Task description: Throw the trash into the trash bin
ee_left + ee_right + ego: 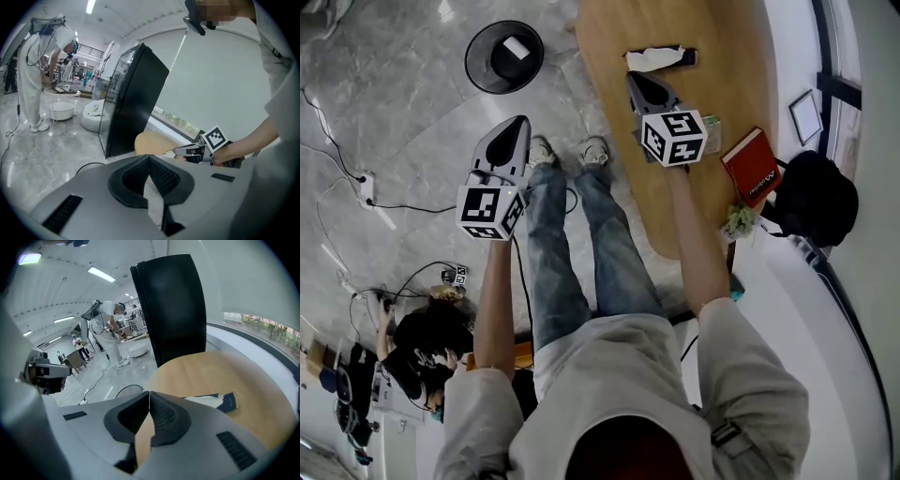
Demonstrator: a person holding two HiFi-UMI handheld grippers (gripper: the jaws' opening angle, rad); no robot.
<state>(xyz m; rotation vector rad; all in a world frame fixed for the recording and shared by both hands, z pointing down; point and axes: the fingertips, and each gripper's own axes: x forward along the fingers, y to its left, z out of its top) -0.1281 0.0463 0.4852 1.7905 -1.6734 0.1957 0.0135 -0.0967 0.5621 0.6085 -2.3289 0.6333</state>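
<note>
Table (pixel 609 56): trash (pixel 654 58) just beyond right gripper (pixel 637 82).

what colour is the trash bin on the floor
Black. The trash bin shows best in the head view.

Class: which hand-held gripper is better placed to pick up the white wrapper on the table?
Right. The right hand-held gripper hangs over the table beside the white wrapper; the left hand-held gripper is over the floor.
</note>
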